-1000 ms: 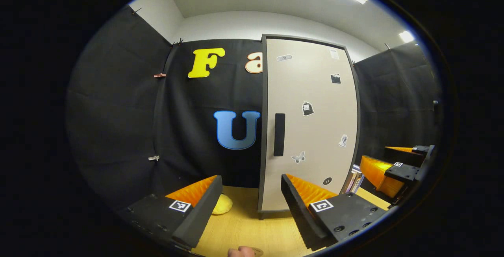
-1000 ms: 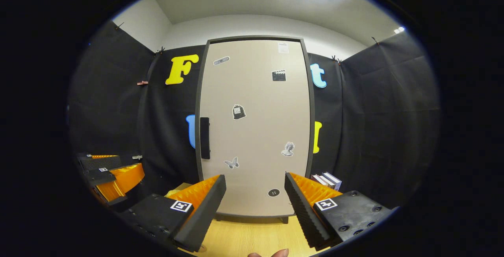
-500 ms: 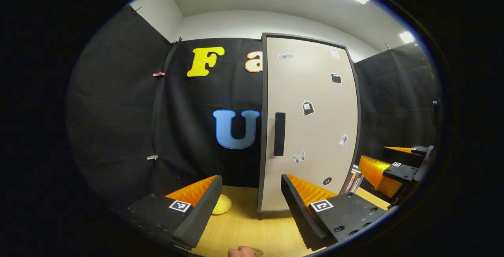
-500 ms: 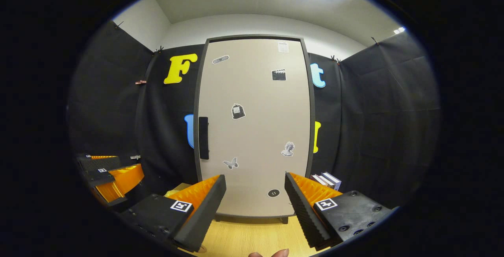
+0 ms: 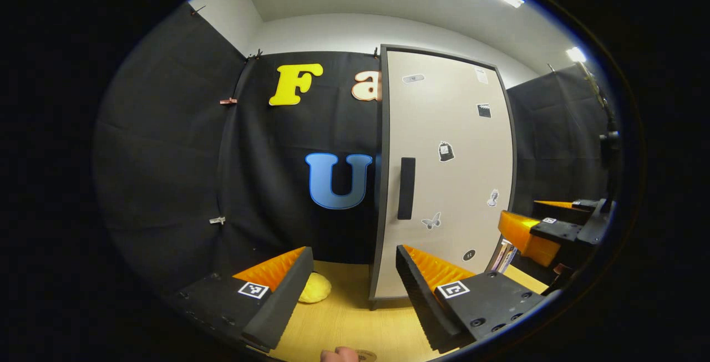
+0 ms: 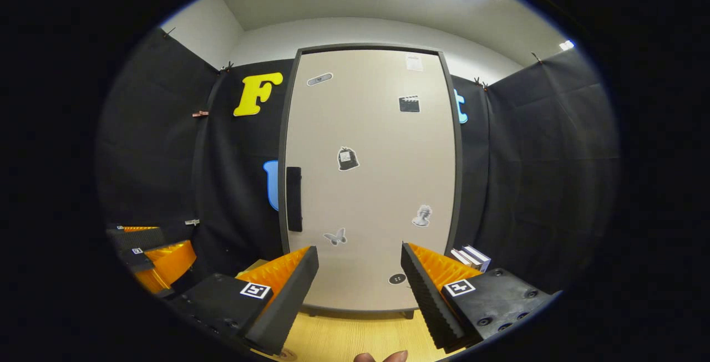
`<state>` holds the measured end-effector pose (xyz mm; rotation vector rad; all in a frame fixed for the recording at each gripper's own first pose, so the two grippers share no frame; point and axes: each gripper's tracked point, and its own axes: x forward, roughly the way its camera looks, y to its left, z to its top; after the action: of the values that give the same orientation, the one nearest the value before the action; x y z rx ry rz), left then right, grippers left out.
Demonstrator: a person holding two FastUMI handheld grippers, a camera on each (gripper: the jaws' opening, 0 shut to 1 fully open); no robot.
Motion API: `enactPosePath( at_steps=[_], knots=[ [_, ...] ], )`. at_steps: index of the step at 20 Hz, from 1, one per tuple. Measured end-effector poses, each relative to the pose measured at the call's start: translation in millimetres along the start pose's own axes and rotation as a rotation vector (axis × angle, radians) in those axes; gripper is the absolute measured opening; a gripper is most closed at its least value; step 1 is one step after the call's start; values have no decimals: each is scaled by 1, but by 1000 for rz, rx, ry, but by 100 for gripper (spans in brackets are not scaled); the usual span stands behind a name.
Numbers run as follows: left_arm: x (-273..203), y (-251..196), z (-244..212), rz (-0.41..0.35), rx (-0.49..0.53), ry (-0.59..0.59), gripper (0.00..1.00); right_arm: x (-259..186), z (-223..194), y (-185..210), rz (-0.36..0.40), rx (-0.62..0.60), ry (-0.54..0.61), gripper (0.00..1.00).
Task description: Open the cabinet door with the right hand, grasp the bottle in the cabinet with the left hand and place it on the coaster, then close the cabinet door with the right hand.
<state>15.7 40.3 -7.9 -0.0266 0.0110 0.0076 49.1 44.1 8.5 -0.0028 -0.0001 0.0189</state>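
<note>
A tall beige cabinet (image 6: 371, 184) stands on the wooden table, its door shut, with a dark vertical handle (image 6: 293, 198) at the door's left edge. Whatever is inside is hidden behind the door. My right gripper (image 6: 358, 290) is open and faces the door's lower half from a short way off, to the right of the handle. My left gripper (image 5: 352, 290) is open too, to the left of the cabinet (image 5: 444, 173) and level with the handle (image 5: 406, 187). A small round disc (image 5: 364, 356), perhaps the coaster, lies at the near edge.
A yellow lump (image 5: 314, 288) sits on the table (image 5: 344, 323) left of the cabinet. Books (image 6: 471, 256) stand at the cabinet's right foot. The right gripper (image 5: 546, 234) shows at the left gripper view's right edge, and the left gripper (image 6: 155, 256) at the right gripper view's left edge.
The right gripper has come slightly closer to the door, which looks larger. The left gripper view has swung a little left. Door still shut, both grippers still open.
</note>
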Motion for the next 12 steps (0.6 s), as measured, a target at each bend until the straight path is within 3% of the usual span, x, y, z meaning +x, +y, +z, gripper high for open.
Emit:
enactPosePath(
  at_steps=[7,12],
  knots=[
    [12,32,-6,20,-4,3,94,63,27,54,44,37,-54,97],
    [19,44,-6,21,8,-2,94,115,24,84,48,38,-54,97]
  ],
)
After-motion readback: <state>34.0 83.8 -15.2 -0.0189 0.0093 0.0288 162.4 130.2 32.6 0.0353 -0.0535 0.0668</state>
